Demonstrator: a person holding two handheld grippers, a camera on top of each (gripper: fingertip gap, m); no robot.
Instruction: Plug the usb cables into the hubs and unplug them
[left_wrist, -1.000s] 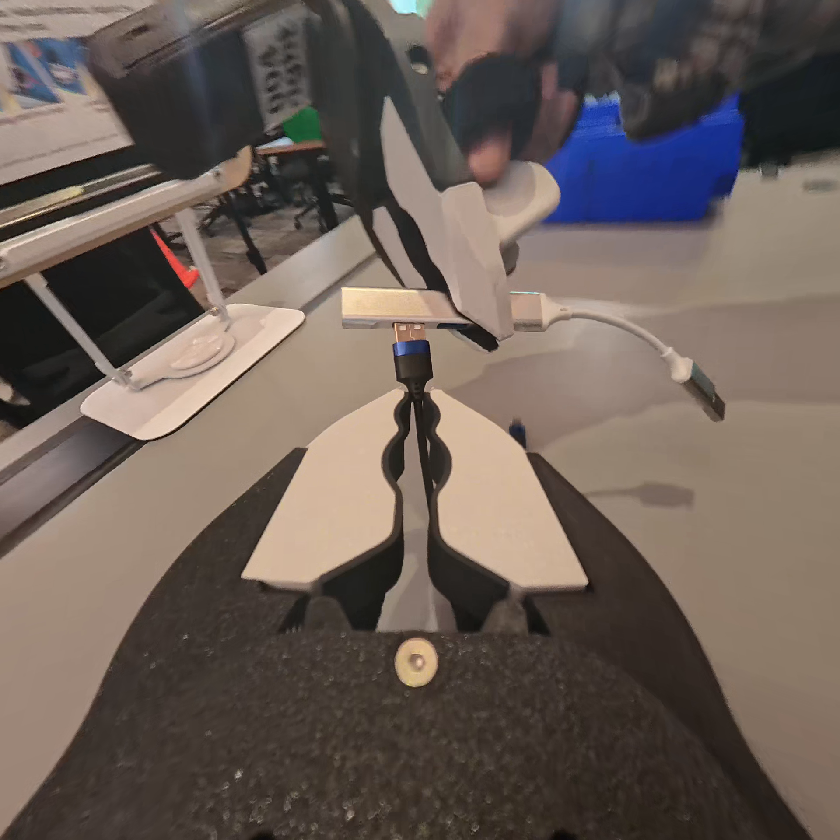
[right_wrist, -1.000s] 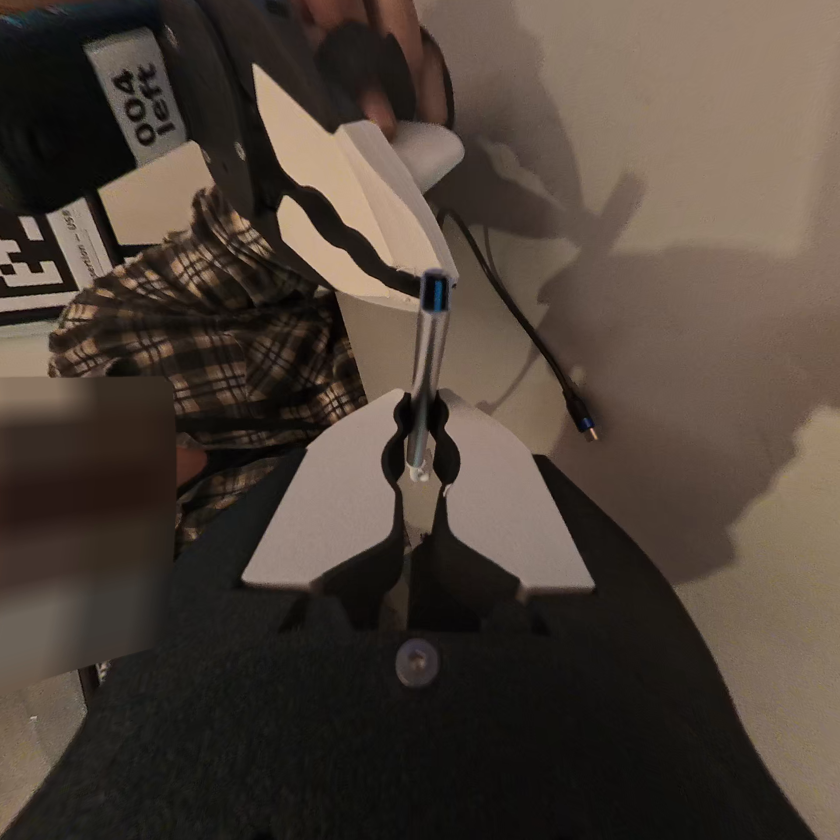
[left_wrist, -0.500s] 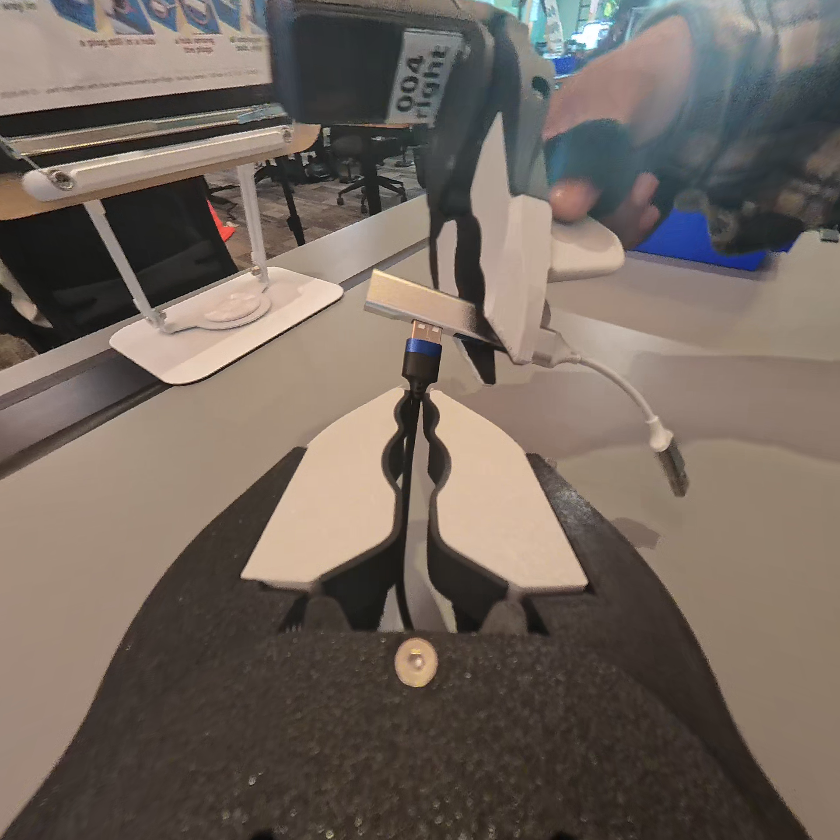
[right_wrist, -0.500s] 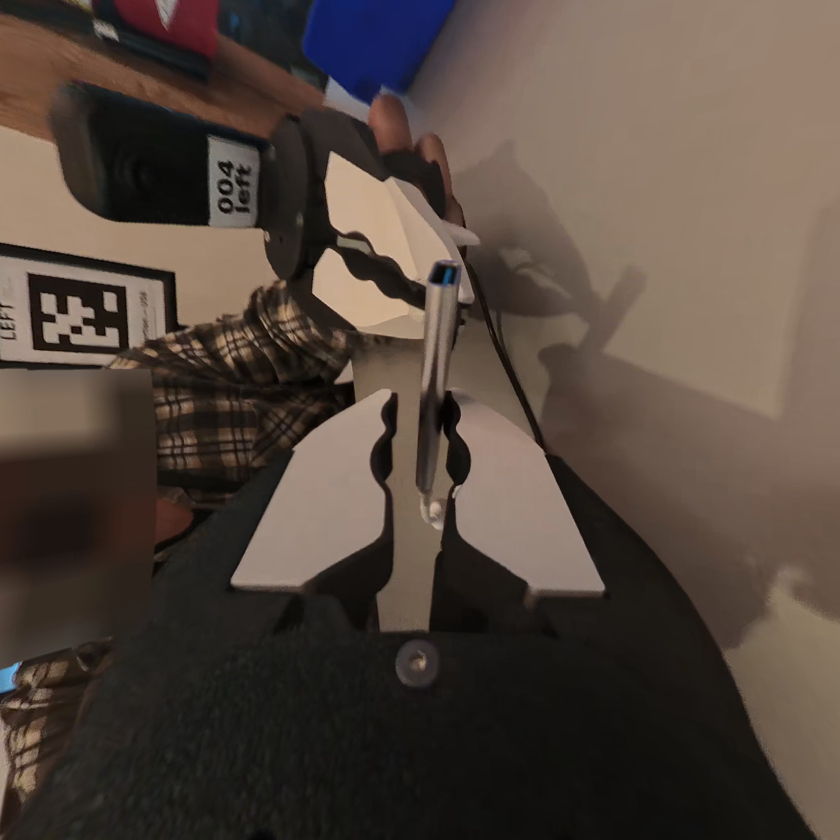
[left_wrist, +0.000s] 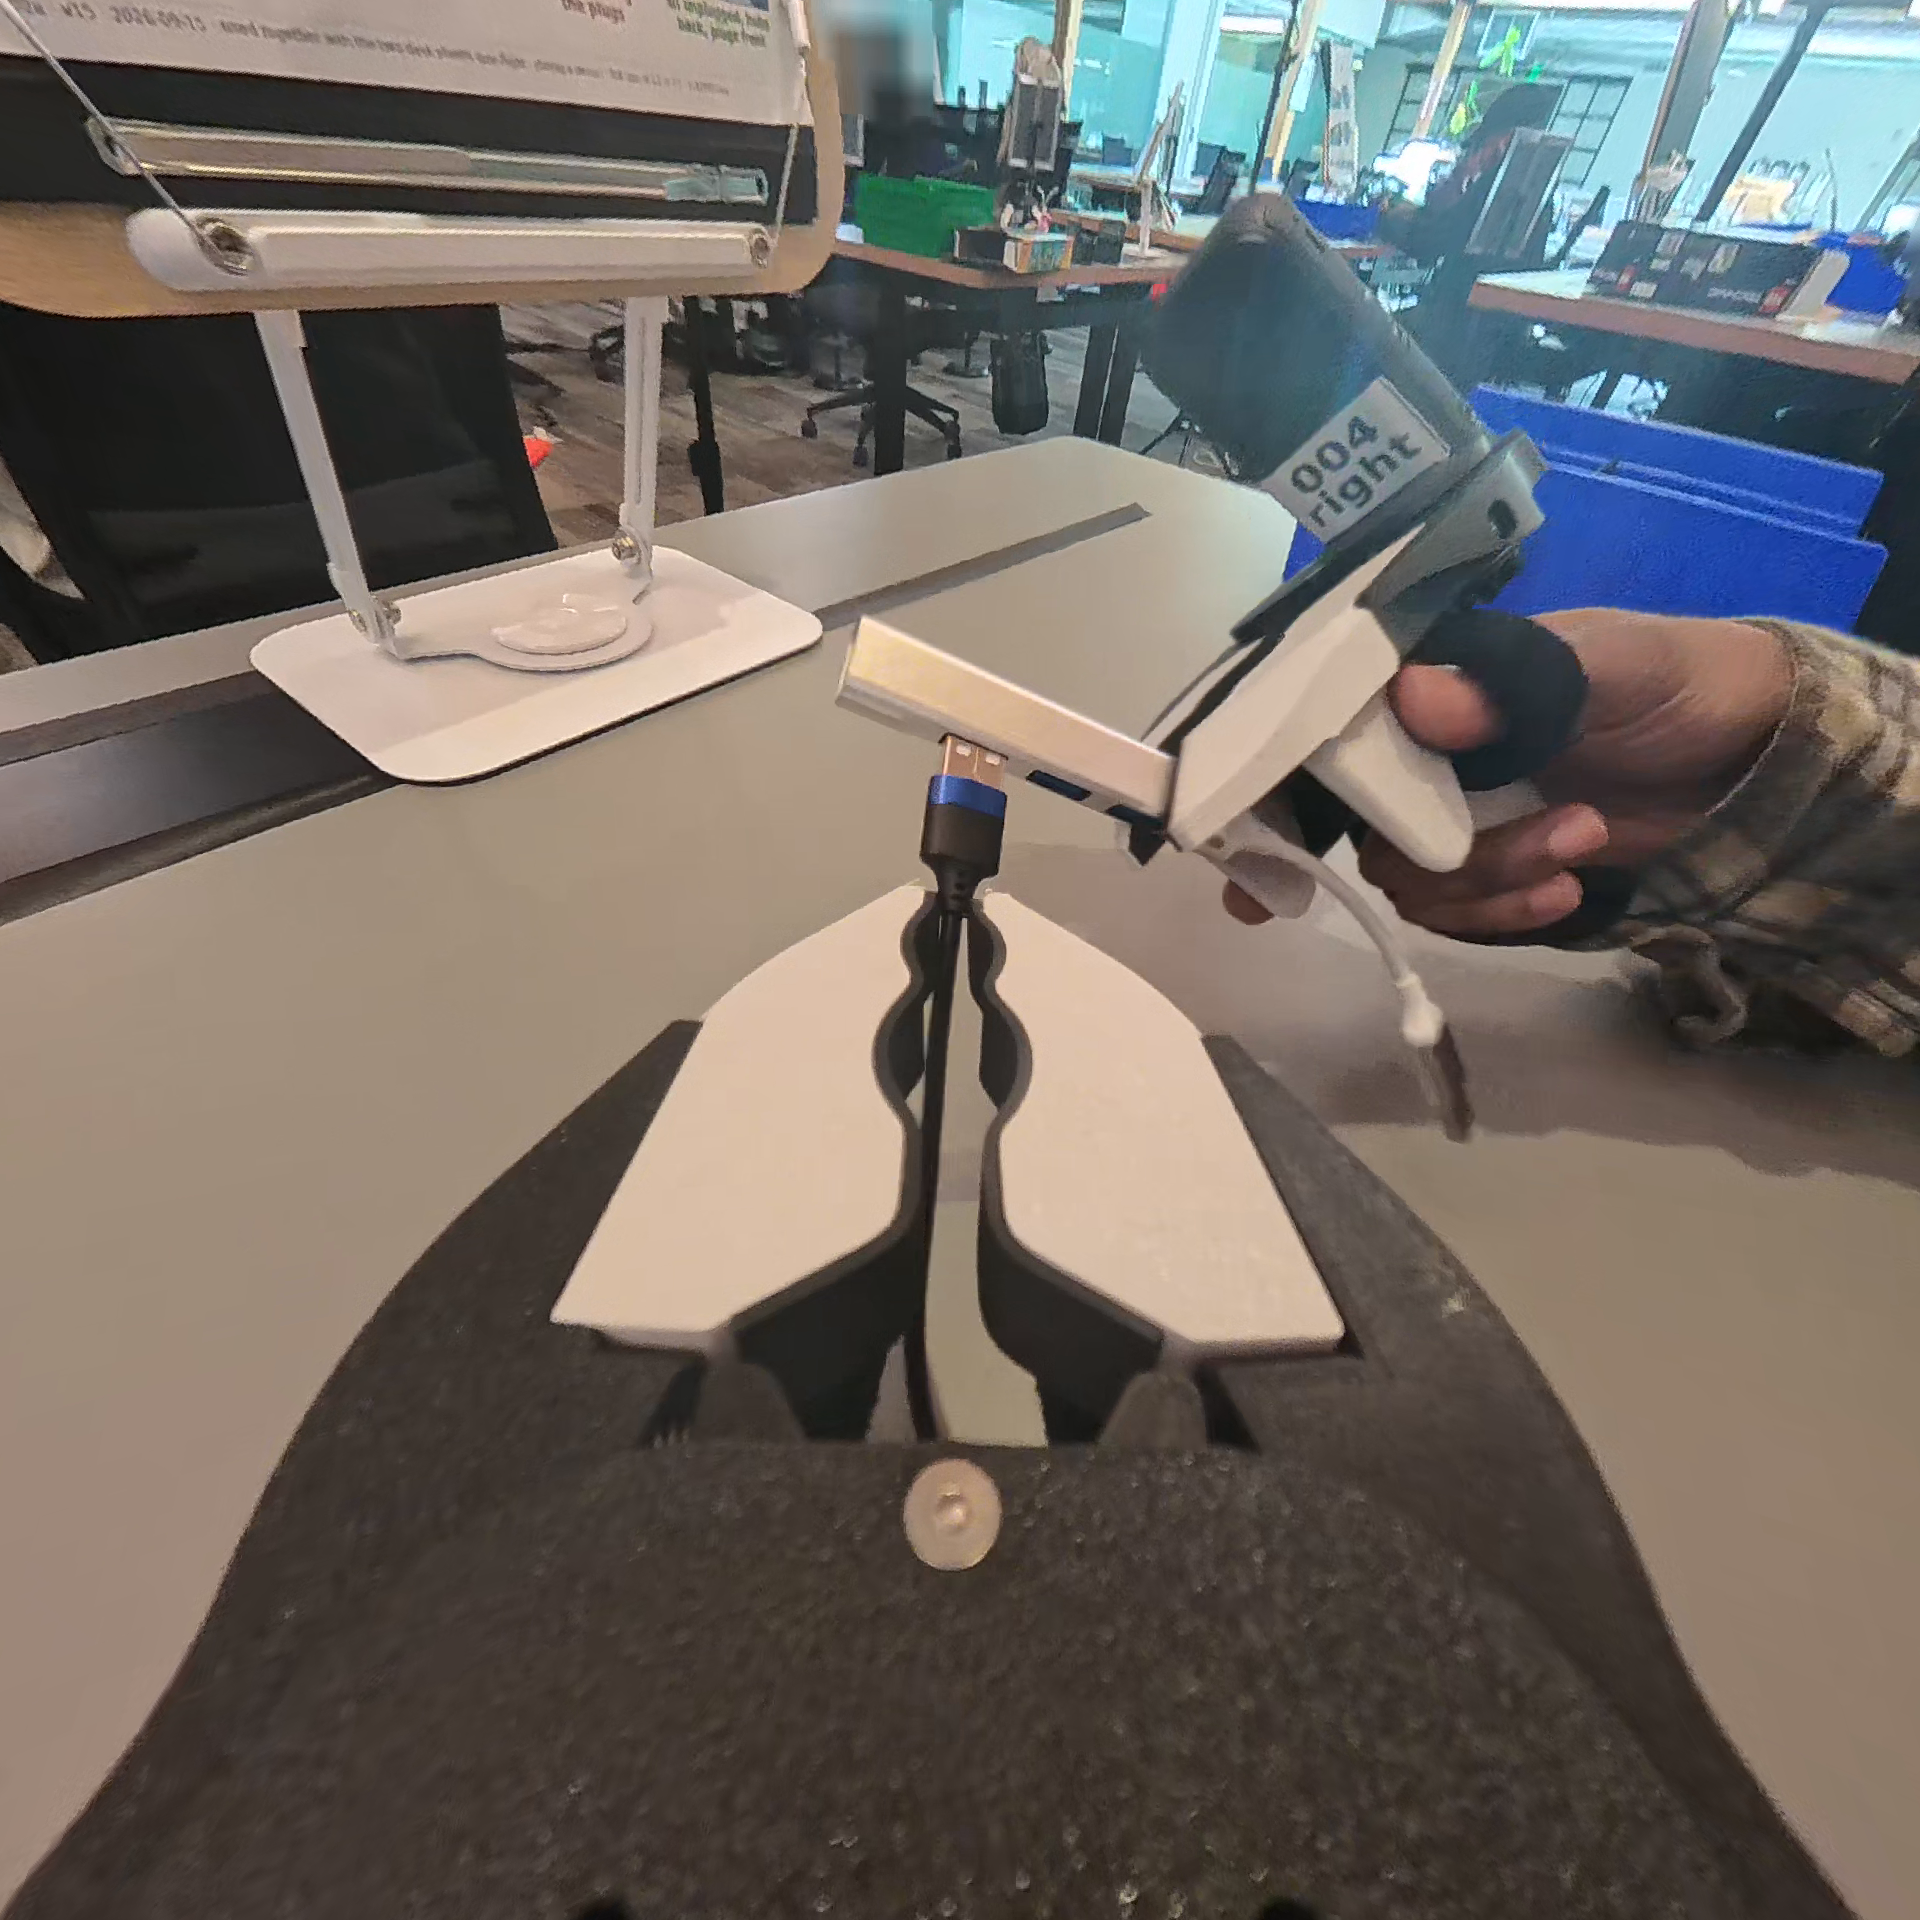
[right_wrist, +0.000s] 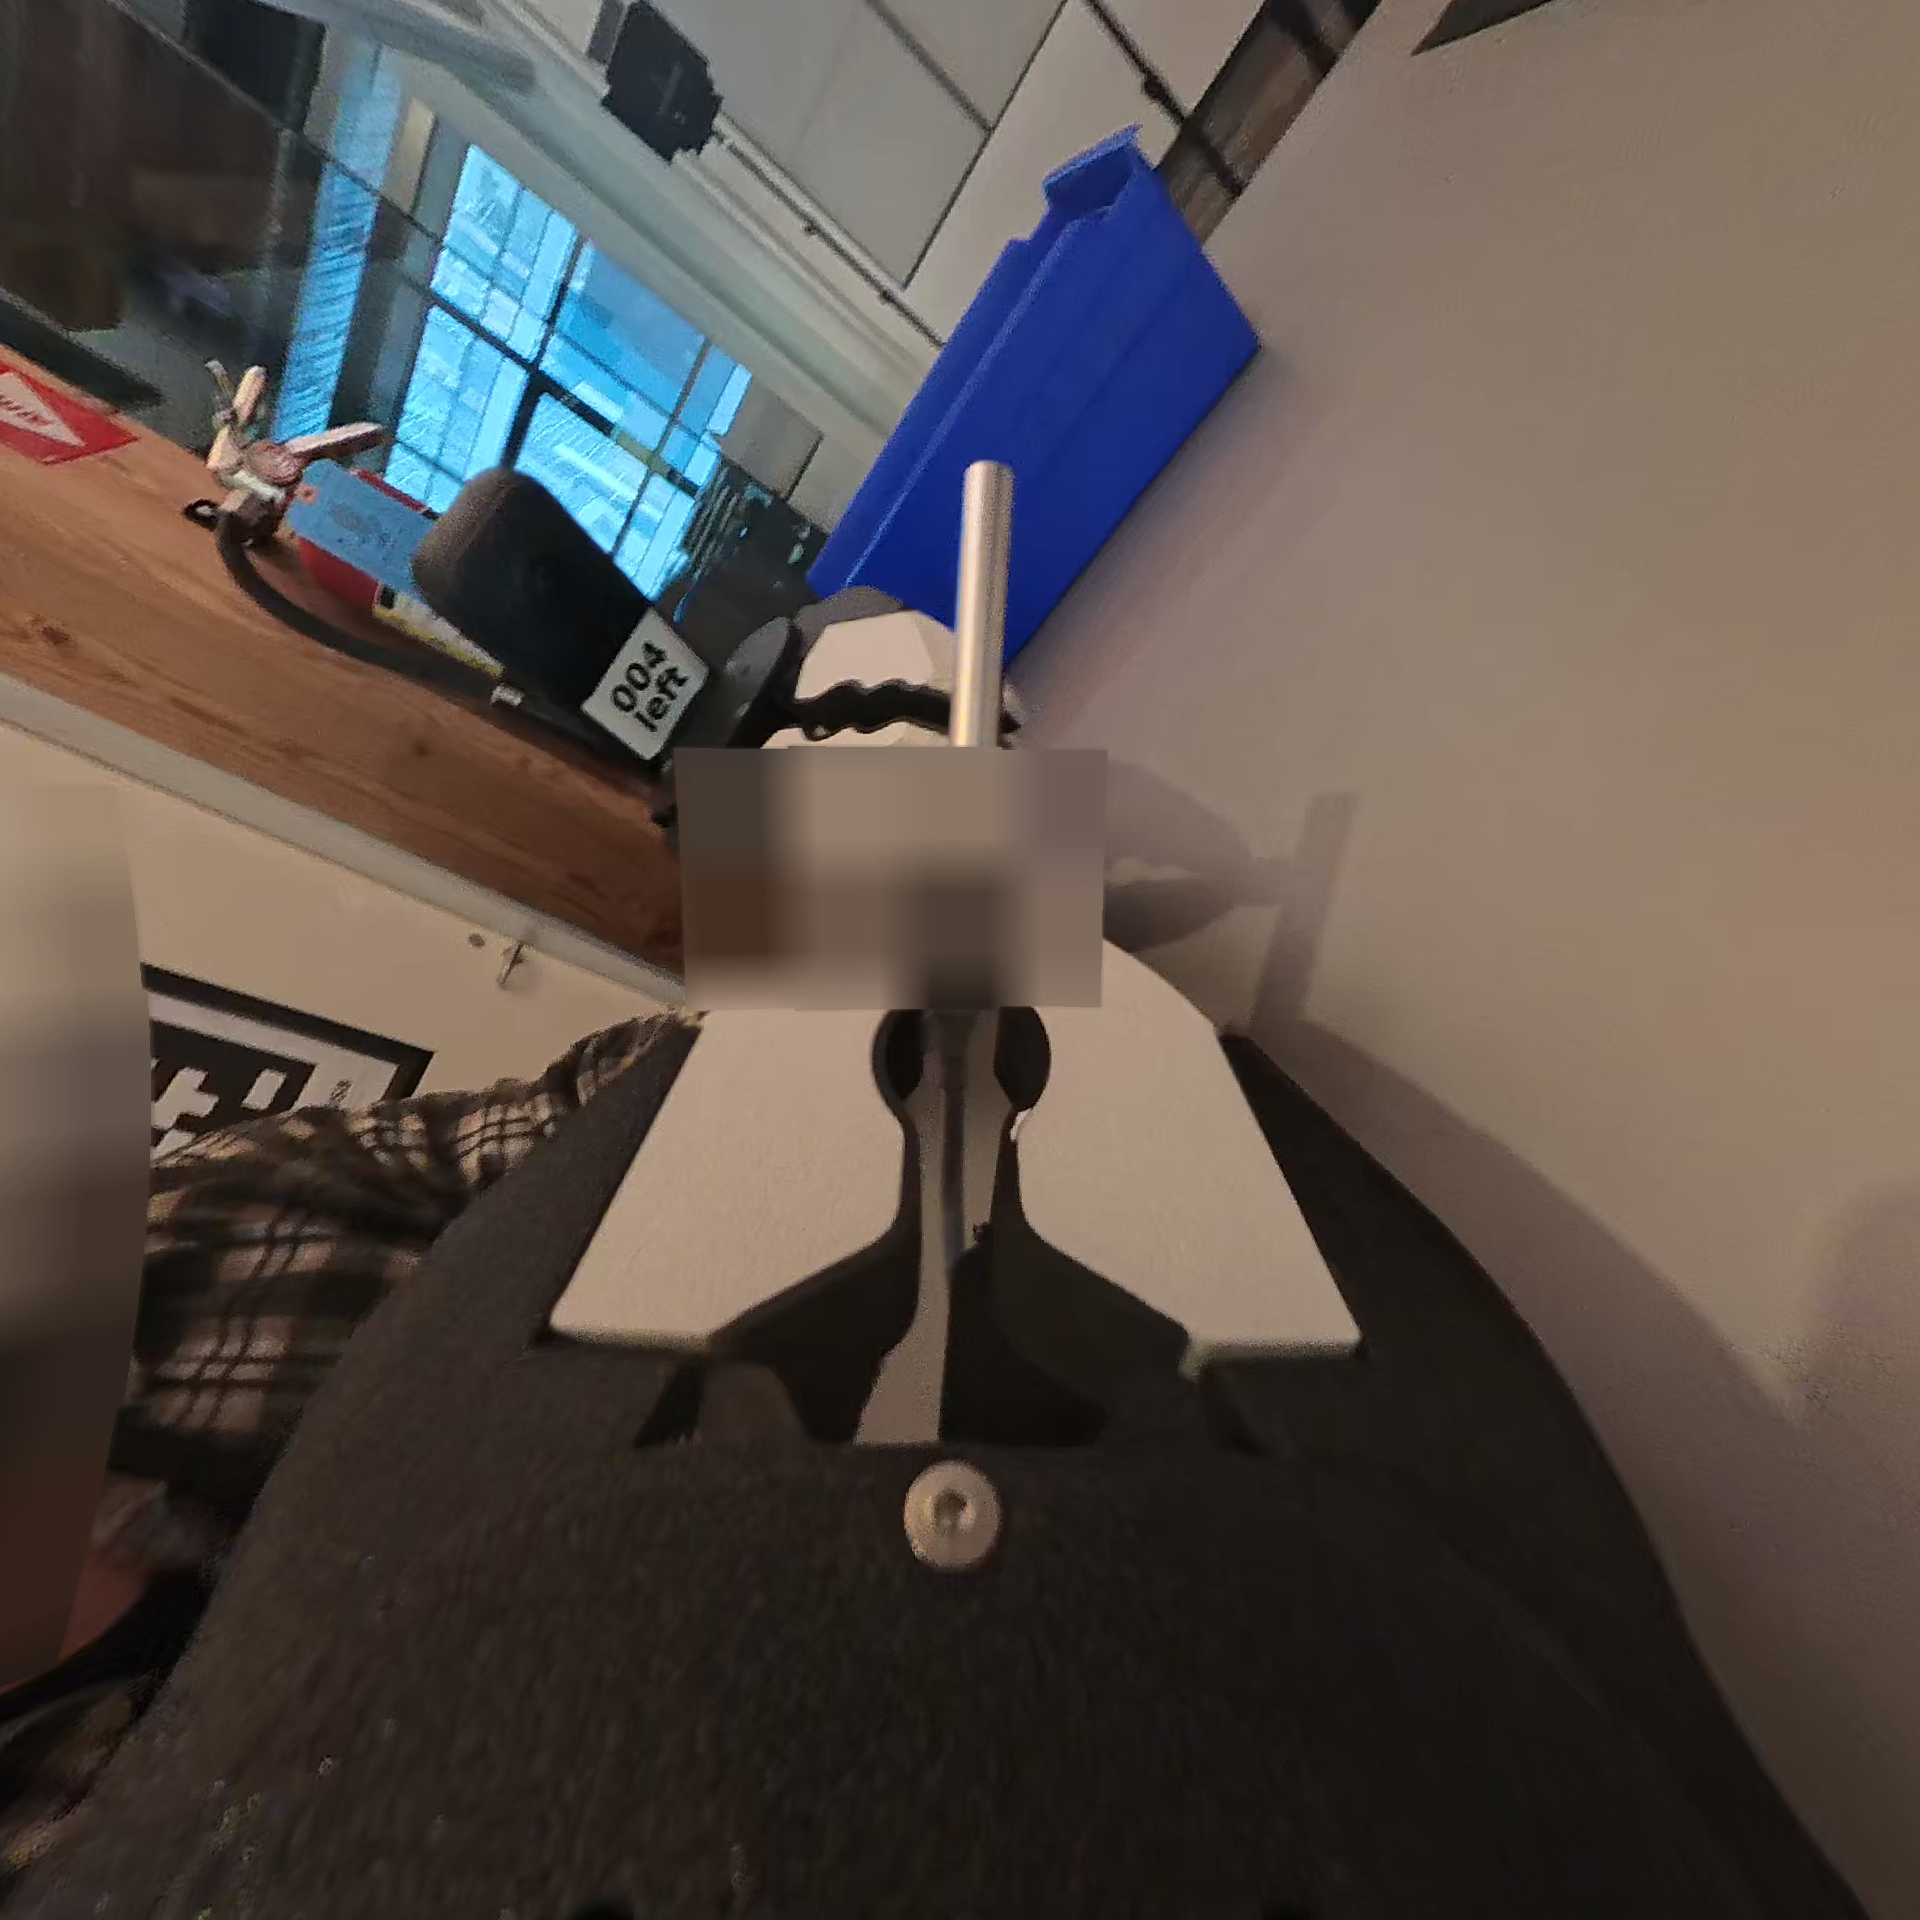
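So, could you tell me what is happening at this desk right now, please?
A person holds a pair of tongs in each hand. The left tongs are shut on a black USB cable just behind its blue-collared plug. The right tongs grip a silver hub above the grey table. The plug's metal tip sits at a port in the hub's side, only partly in.

- Right gripper (right_wrist: 954, 1049), white-fingered on a black body, is clamping a slim silver metal hub (right_wrist: 983, 603) edge-on; fingertips are lying behind a blur patch.
- Left gripper (right_wrist: 883, 707) is sitting beyond the hub.
- Blue plastic bin (right_wrist: 1081, 416) is resting on the pale grey tabletop (right_wrist: 1558, 623).
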